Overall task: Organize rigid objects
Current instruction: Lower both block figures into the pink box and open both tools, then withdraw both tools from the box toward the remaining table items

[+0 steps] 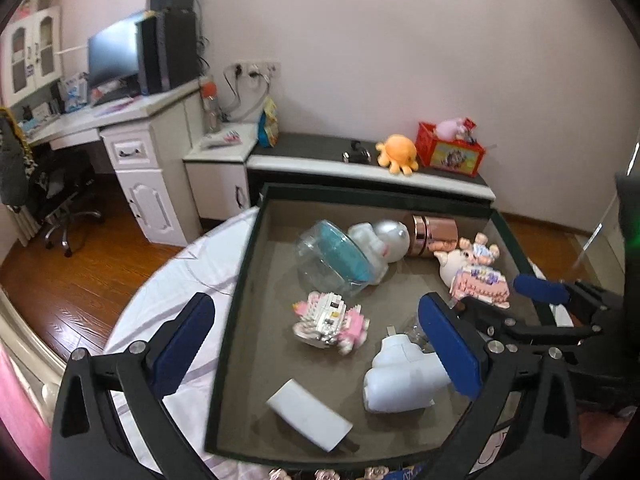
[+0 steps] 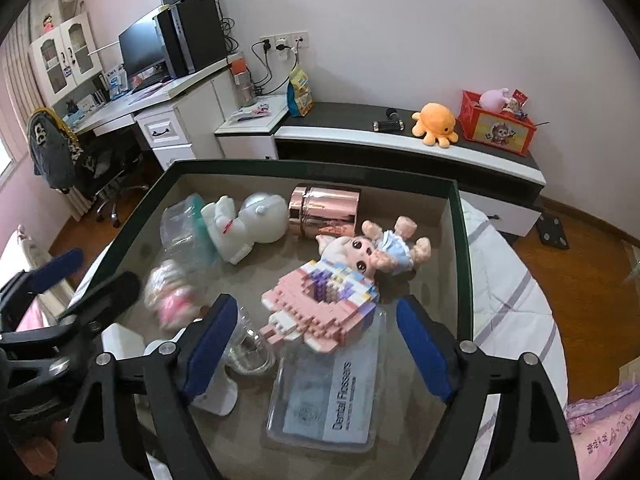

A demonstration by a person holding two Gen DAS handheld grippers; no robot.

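Note:
A dark-rimmed box [image 1: 248,264] [image 2: 460,240] on a white bed holds the objects. Inside lie a clear jar with a teal lid [image 1: 332,258] [image 2: 184,228], a white astronaut figure [image 1: 380,240] [image 2: 244,224], a rose-gold canister [image 1: 434,234] [image 2: 326,210], a doll [image 2: 376,252], a pink block model [image 2: 320,304] [image 1: 480,284], a pink-white block figure [image 1: 330,322], a white plastic piece [image 1: 404,380], a white block [image 1: 308,412], a small glass [image 2: 248,348] and a dental flosser case [image 2: 332,396]. My left gripper [image 1: 320,348] is open above the box. My right gripper [image 2: 316,348] is open over the block model.
A low dark-topped cabinet [image 2: 400,136] stands behind the box with an orange plush octopus [image 2: 434,124] and a red box [image 2: 496,124]. A white desk [image 2: 160,96] with a monitor and an office chair [image 2: 100,168] are at left. Wooden floor surrounds the bed.

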